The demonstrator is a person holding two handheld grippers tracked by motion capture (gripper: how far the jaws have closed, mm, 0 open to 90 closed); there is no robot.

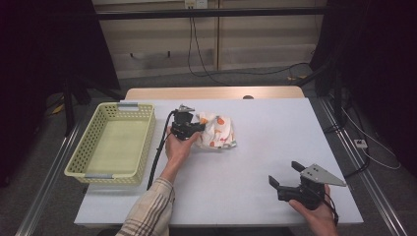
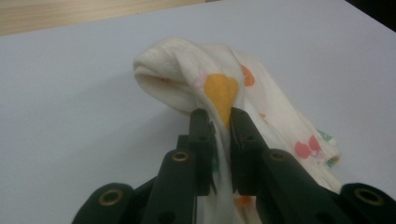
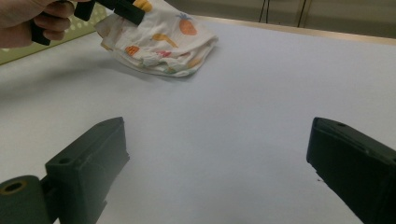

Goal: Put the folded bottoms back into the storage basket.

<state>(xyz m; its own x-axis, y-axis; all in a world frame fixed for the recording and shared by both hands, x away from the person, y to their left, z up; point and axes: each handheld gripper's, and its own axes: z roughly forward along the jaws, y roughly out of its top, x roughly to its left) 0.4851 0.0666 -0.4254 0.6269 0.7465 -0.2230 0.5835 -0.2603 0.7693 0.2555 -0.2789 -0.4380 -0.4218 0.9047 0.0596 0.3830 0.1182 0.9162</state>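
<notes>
A cream cloth [image 1: 218,131] printed with small fruits lies bunched near the middle of the white table [image 1: 255,162]. My left gripper [image 1: 198,127] is shut on the cloth's left edge; in the left gripper view a fold of the cloth [image 2: 196,79] is pinched between the two black jaws and lifted a little off the table. My right gripper [image 1: 285,173] rests at the table's front right, held by a hand, its jaws wide open with nothing between them. The right gripper view shows the cloth [image 3: 161,42] far off beyond the open jaws.
A pale yellow plastic basket [image 1: 88,162] stands at the left edge of the table, nothing visible inside it. A black cable [image 1: 158,152] trails from the left gripper along the basket's right side. Dark stands and floor cables surround the table.
</notes>
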